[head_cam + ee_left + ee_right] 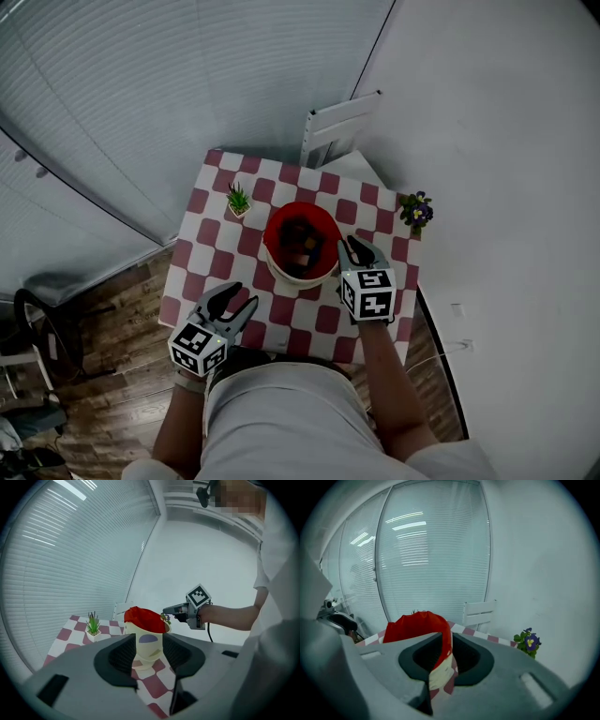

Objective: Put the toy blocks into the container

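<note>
A cream container with a red lining (277,261) stands in the middle of the checkered table (202,234); dark toy blocks (302,240) lie inside it. My right gripper (349,244) sits at the container's right rim. In the right gripper view the red-lined wall (440,644) runs between the jaws, and the right gripper (443,662) is shut on that rim. My left gripper (236,298) hovers over the table's near left part, open and holding nothing. The left gripper view looks between the left gripper's (149,657) spread jaws at the container (149,639) and the right gripper (166,612) beyond.
A small green plant in a white pot (238,201) stands left of the container. A pot of purple flowers (416,212) is at the table's right corner. A white chair (337,127) stands behind the table, against a white wall and window blinds.
</note>
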Tool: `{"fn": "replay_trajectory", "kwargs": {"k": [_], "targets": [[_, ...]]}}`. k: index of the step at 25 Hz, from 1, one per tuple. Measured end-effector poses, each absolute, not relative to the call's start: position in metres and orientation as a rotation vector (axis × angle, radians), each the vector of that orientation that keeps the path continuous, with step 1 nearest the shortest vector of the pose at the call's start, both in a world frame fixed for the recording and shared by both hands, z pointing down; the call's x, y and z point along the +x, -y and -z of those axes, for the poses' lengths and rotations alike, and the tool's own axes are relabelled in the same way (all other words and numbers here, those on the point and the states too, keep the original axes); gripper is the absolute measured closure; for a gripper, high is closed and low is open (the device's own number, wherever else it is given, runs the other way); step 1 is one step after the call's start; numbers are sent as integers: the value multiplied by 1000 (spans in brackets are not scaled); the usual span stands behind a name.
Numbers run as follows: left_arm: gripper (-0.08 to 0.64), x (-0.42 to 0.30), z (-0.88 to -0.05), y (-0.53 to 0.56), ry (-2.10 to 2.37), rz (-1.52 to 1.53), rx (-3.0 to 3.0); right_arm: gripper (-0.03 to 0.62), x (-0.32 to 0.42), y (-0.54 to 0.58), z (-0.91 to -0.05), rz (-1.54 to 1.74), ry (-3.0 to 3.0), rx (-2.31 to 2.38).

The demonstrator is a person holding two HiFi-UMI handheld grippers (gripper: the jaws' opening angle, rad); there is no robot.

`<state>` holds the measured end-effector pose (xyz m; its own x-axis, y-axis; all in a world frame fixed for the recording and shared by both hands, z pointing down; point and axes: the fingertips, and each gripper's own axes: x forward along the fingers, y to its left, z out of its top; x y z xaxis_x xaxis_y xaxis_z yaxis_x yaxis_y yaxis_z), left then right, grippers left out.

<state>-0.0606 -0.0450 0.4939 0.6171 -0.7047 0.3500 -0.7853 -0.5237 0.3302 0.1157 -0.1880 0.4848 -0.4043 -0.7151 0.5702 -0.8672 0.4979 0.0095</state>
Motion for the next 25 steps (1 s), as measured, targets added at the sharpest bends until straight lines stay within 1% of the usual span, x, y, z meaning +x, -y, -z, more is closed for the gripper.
{"fn": "replay_trajectory", "kwargs": {"k": [8,12,25], "targets": [[403,-48,-496,36,1172,-298,2375,520,167,192,-510,-443,2173,1373],[403,-45,-498,31,1203,-311,2340,504,184,198,-538,-465,2136,1363],[403,-30,-520,7,1325,-368,2176,471,192,219,-630,-530,2089,1225]]}}
